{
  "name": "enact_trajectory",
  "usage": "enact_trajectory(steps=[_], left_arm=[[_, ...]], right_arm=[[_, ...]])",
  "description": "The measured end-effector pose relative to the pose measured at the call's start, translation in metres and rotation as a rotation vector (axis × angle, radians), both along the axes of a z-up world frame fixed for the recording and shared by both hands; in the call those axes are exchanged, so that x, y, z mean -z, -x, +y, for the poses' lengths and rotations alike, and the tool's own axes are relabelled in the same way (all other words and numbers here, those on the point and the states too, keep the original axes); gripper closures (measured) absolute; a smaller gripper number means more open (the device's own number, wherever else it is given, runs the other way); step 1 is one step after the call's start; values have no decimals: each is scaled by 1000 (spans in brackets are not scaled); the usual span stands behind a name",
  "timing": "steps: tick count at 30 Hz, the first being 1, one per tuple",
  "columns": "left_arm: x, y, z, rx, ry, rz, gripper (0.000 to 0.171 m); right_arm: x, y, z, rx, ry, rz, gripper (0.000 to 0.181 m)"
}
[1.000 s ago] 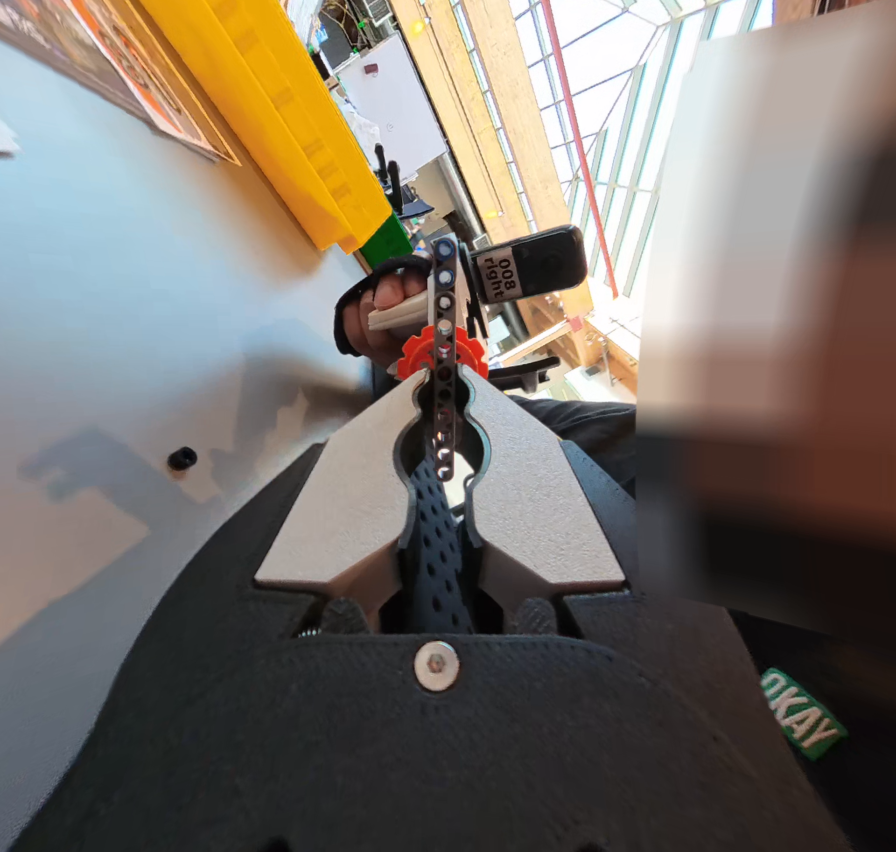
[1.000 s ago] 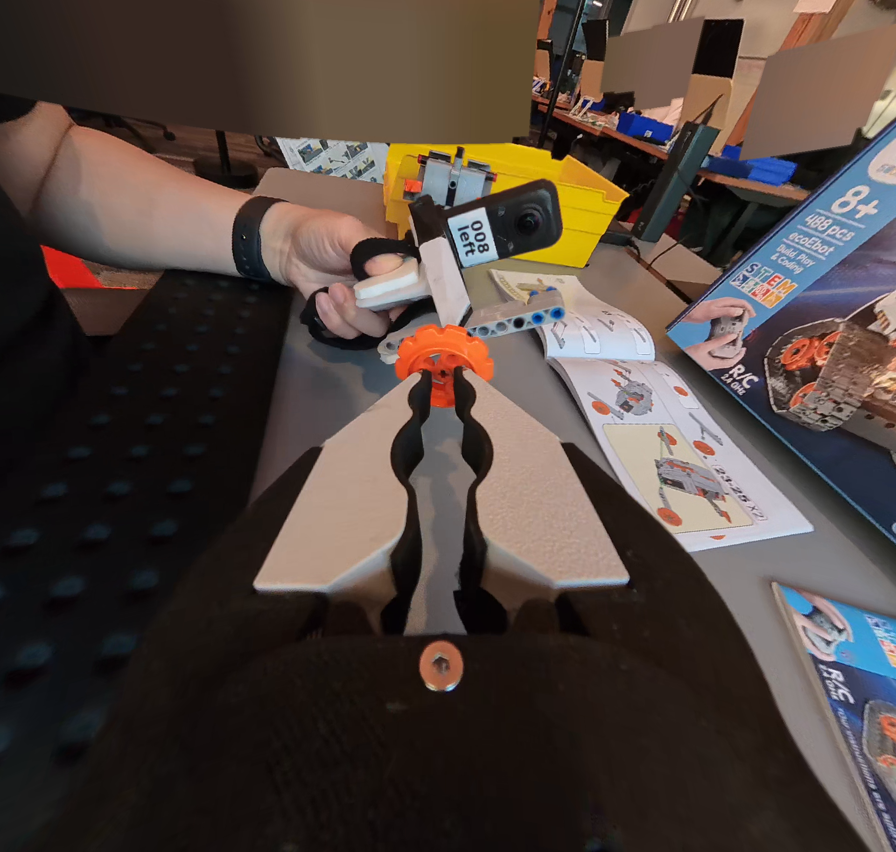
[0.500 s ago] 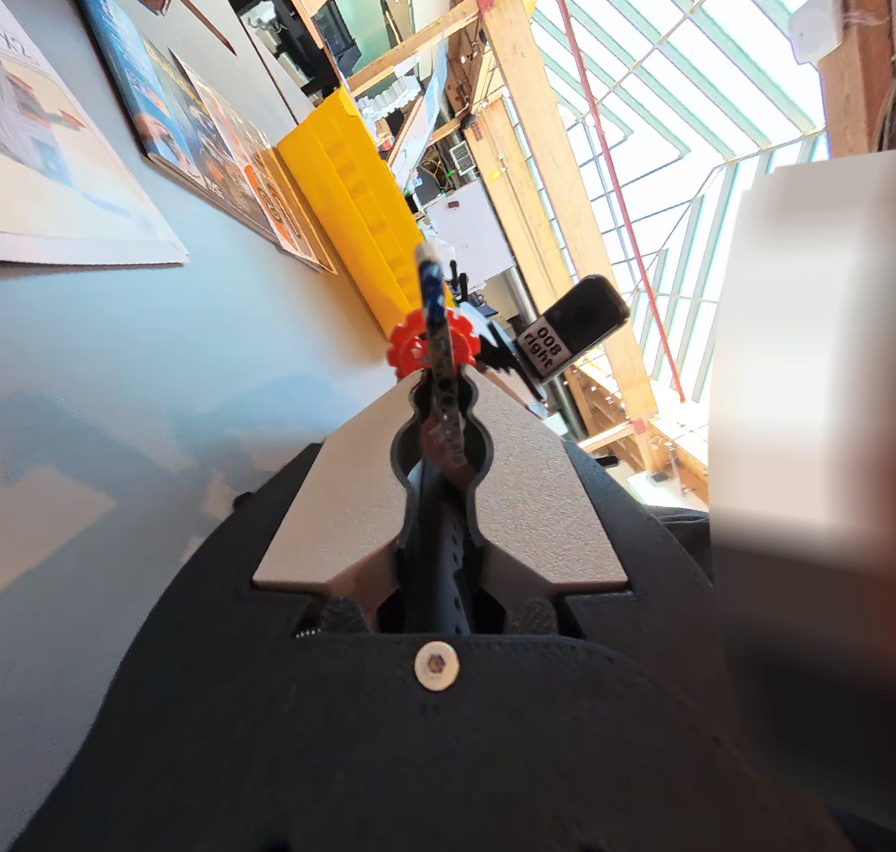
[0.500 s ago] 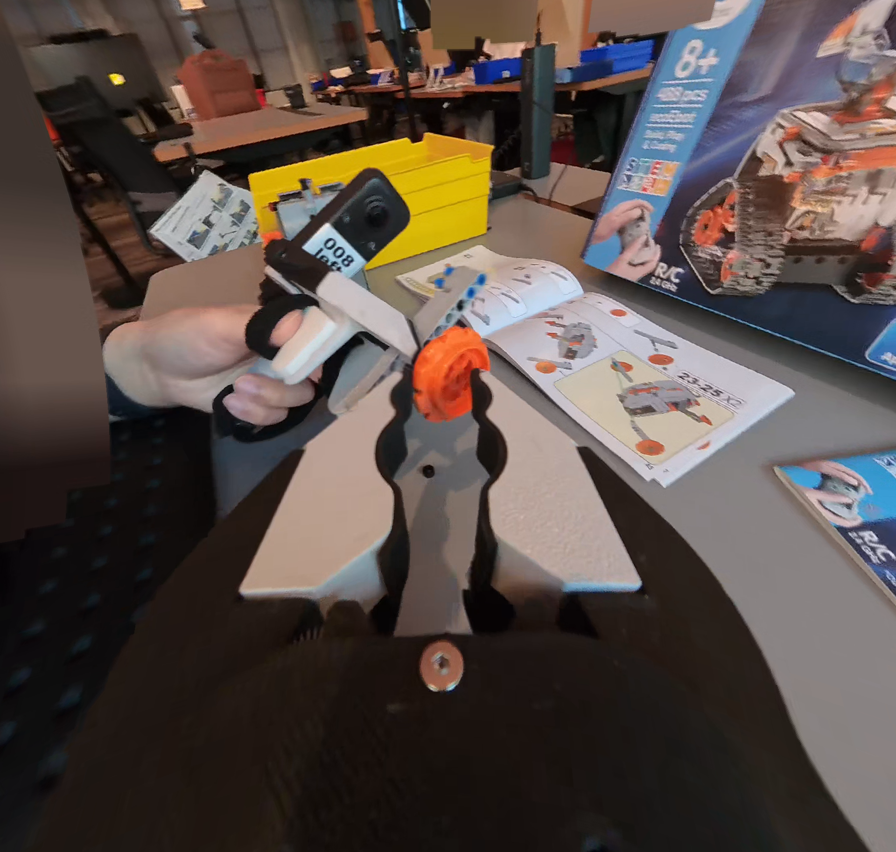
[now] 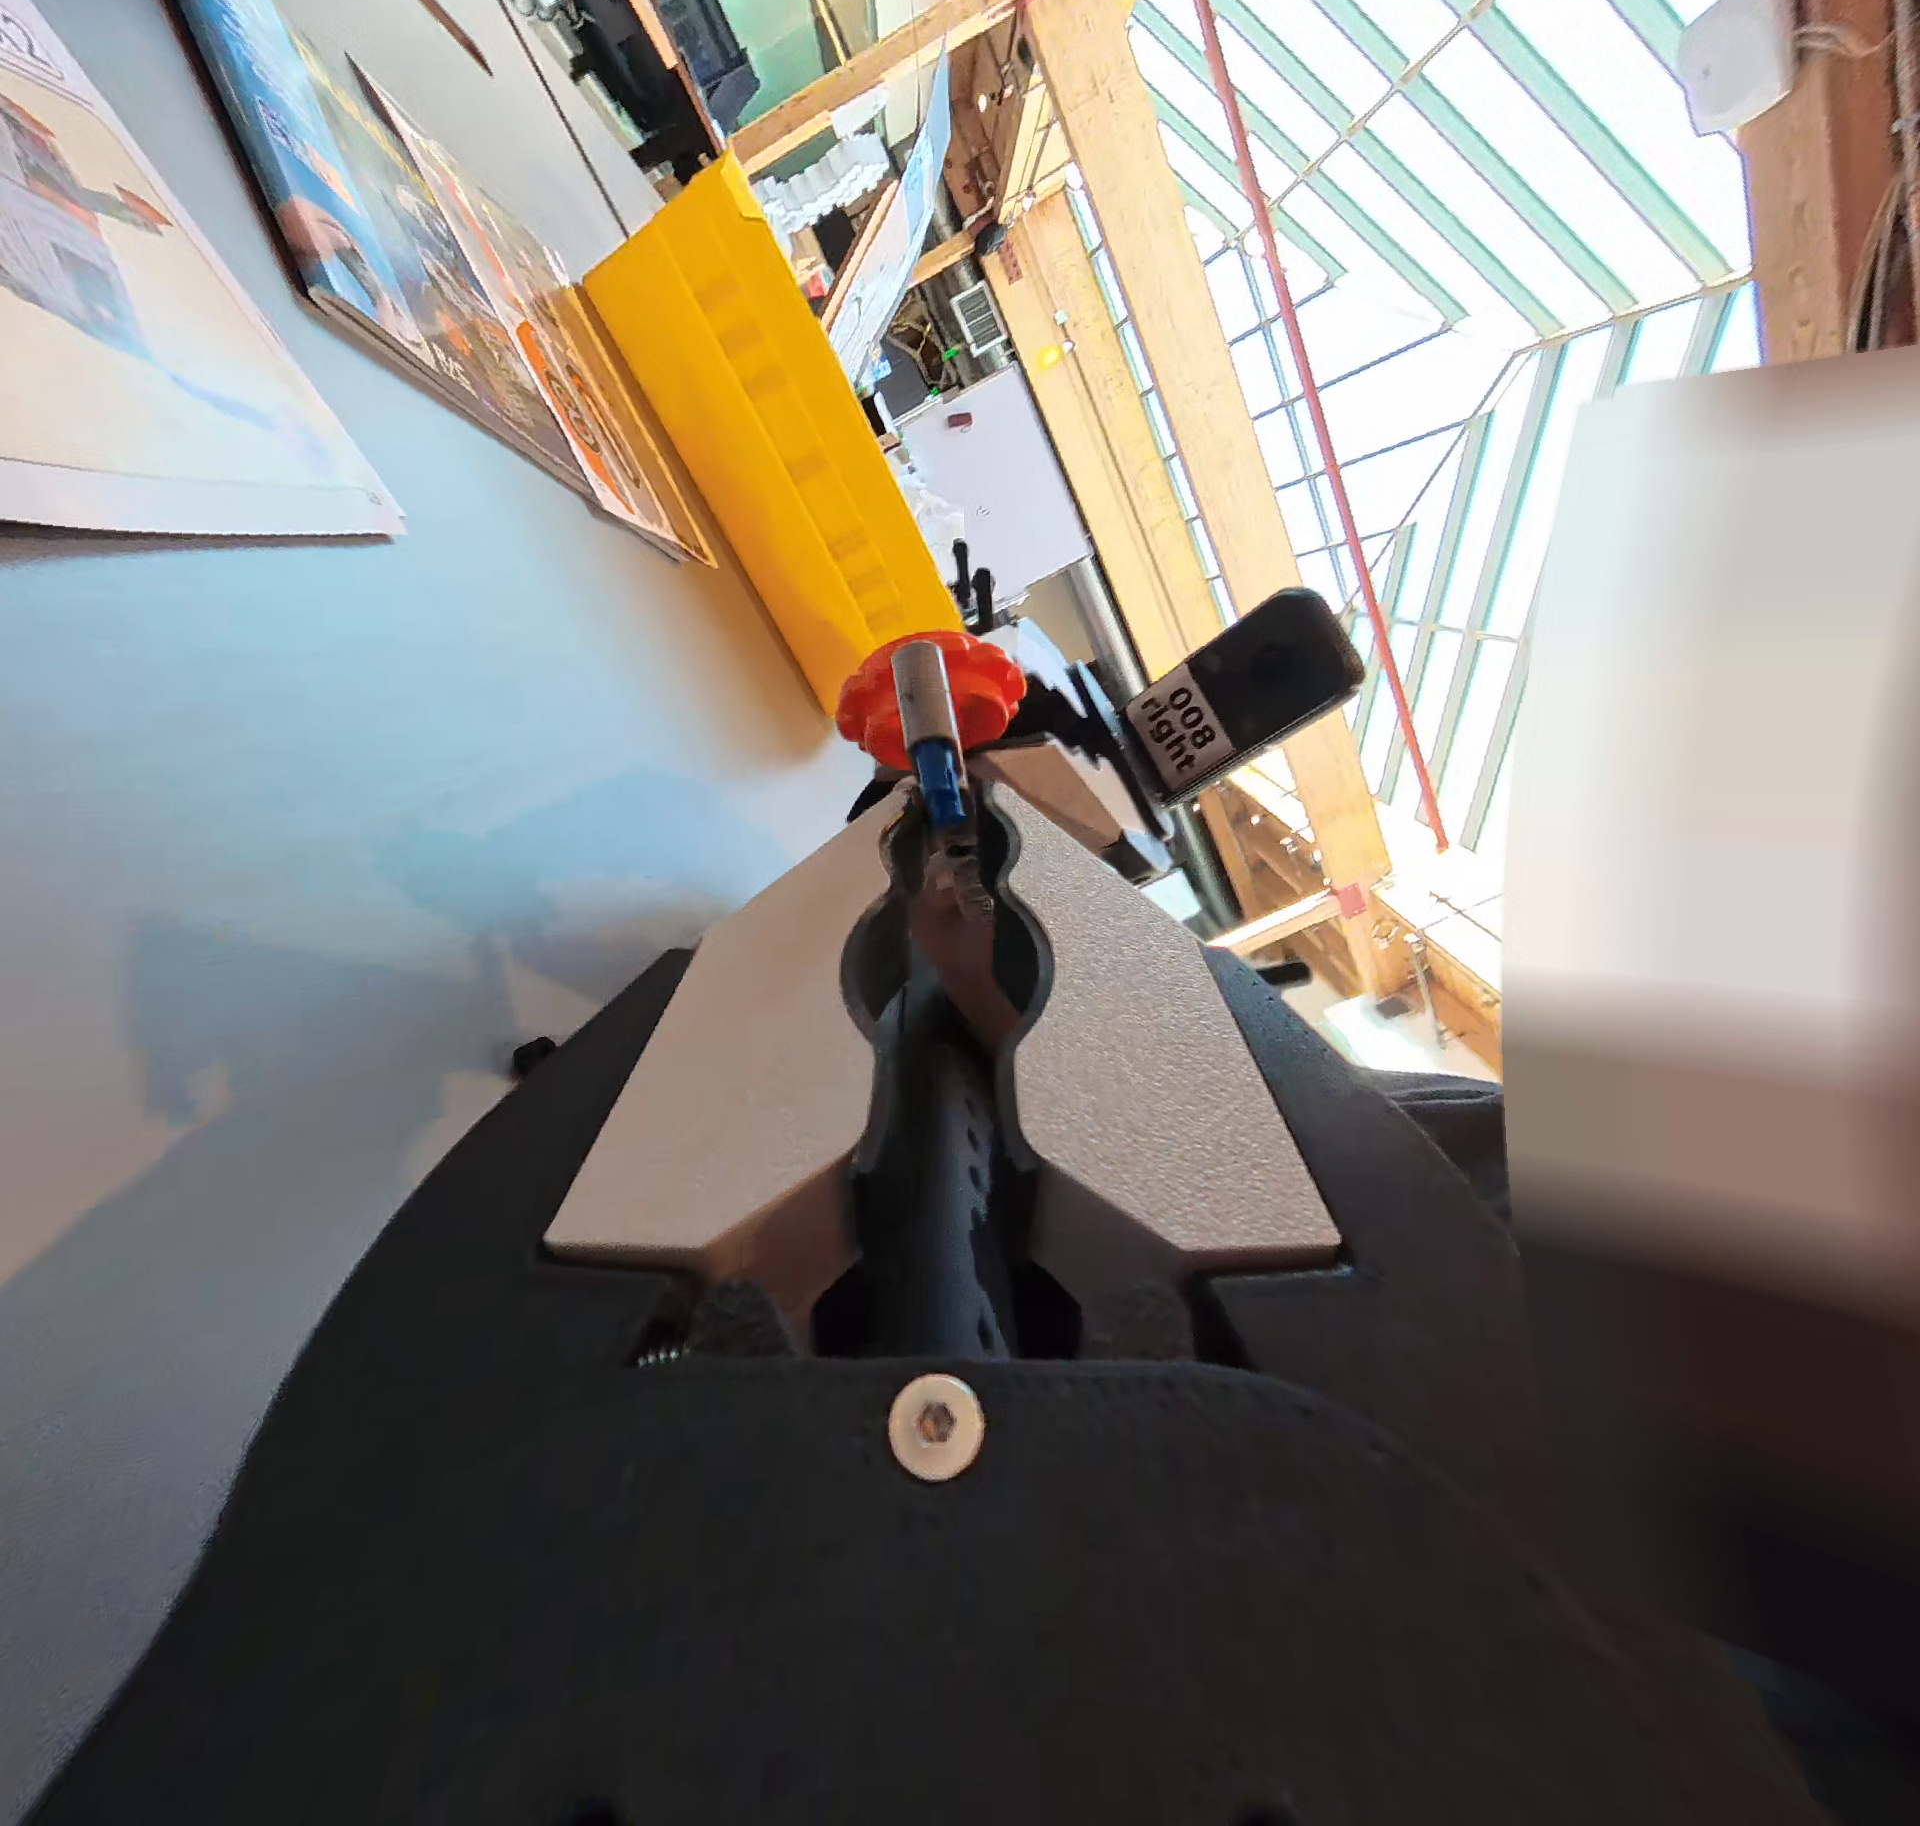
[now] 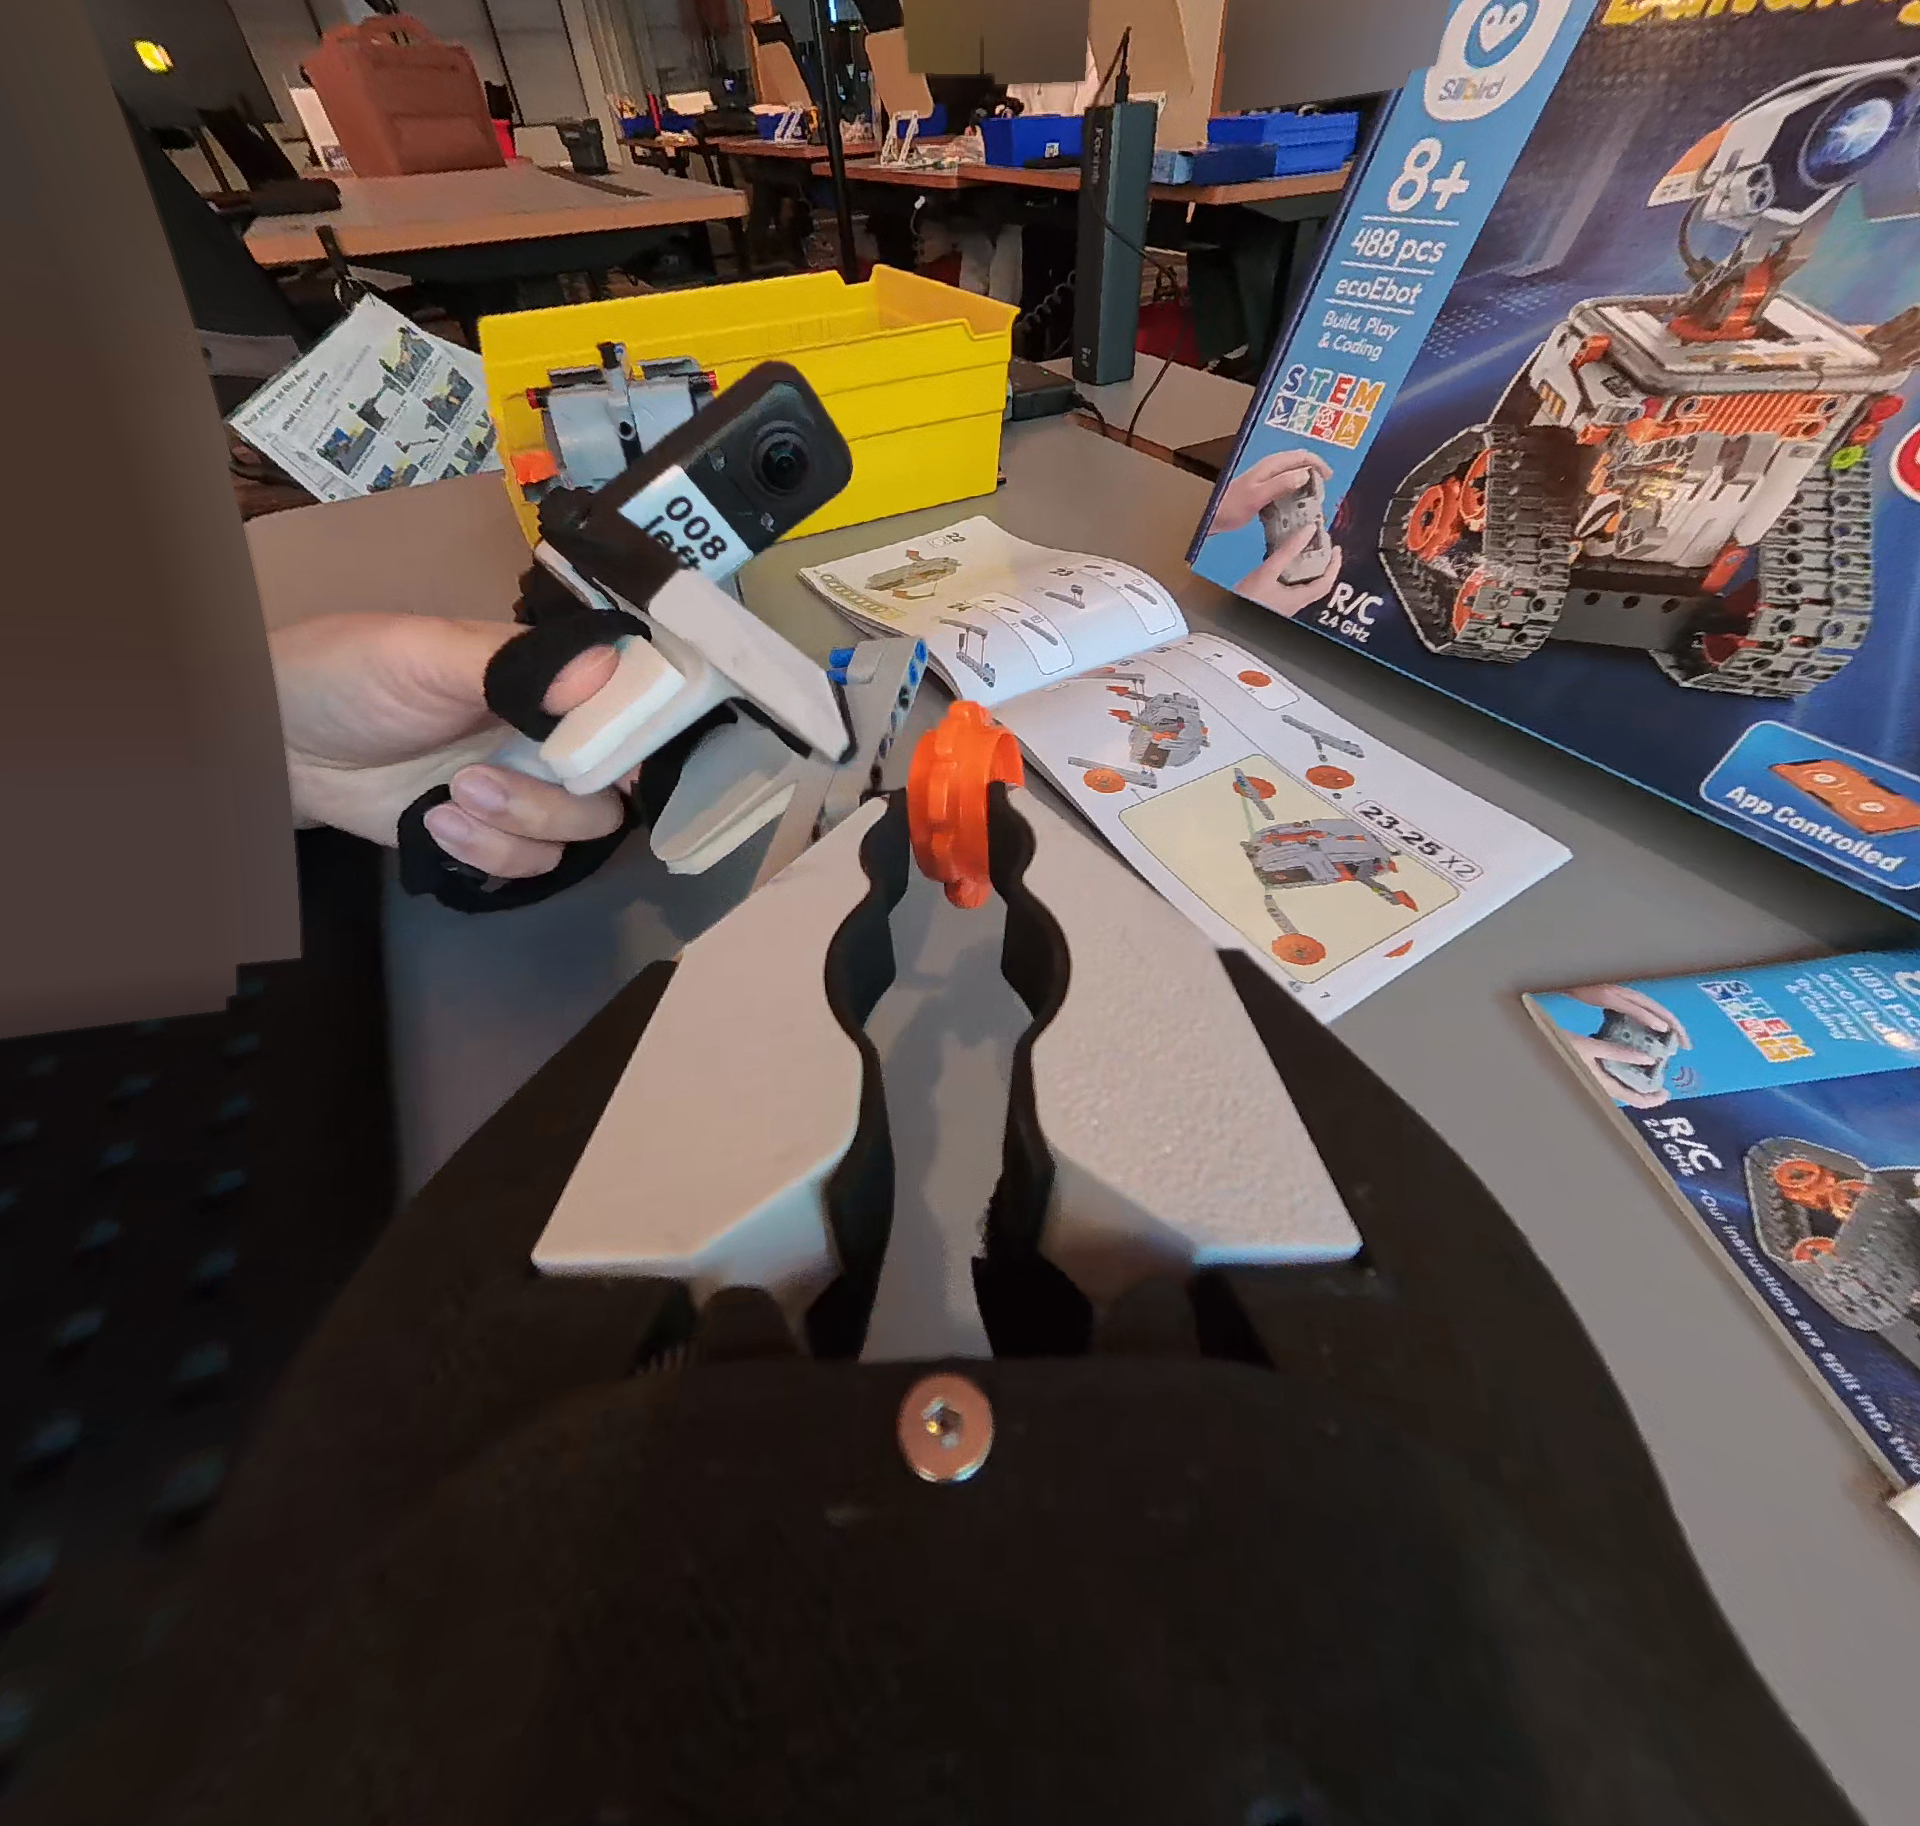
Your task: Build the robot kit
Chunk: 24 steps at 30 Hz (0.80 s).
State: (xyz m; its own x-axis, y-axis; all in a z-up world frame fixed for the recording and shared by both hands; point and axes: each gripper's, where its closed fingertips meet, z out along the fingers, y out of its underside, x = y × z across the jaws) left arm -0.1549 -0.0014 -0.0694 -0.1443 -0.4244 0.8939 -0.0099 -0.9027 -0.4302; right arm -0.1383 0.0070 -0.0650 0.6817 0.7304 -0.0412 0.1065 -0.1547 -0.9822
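Observation:
My left gripper is shut on a grey perforated beam with blue pins, which points away from the camera, nearly end-on. My right gripper is shut on an orange toothed wheel, held edge-on above the grey table. In the left wrist view the wheel sits just behind the beam's tip, with the right gripper behind it. In the right wrist view a hand holds the left gripper, and its beam ends just left of the wheel. I cannot tell whether they touch.
A yellow bin stands at the back with a grey part-built model before it. An open instruction booklet, a large kit box and a second booklet lie to the right. A black dotted mat is at the left. The grippers are tip to tip, or close to it.
Both grippers have turned. The beam has swung from side-on to nearly end-on, and the wheel from face-on to edge-on. The right wrist view has swung right towards the kit box. Both grips hold.

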Motion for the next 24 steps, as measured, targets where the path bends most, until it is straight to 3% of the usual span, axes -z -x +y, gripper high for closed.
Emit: enact_trajectory(steps=[14, 17, 21, 24], left_arm=[[-13, 0, -8, -11, -157, -24, 166], [-22, 1, -17, 8, -228, -72, 166], [-29, -1, -28, 31, -320, -91, 163], [-36, 1, -33, 46, -316, -134, 146]], right_arm=[[-18, 2, -9, -16, -243, -139, 168], [-31, 3, -20, -23, -427, -245, 168], [-43, 5, -38, 20, -777, -511, 168], [-43, 7, -48, 23, -902, -625, 168]])
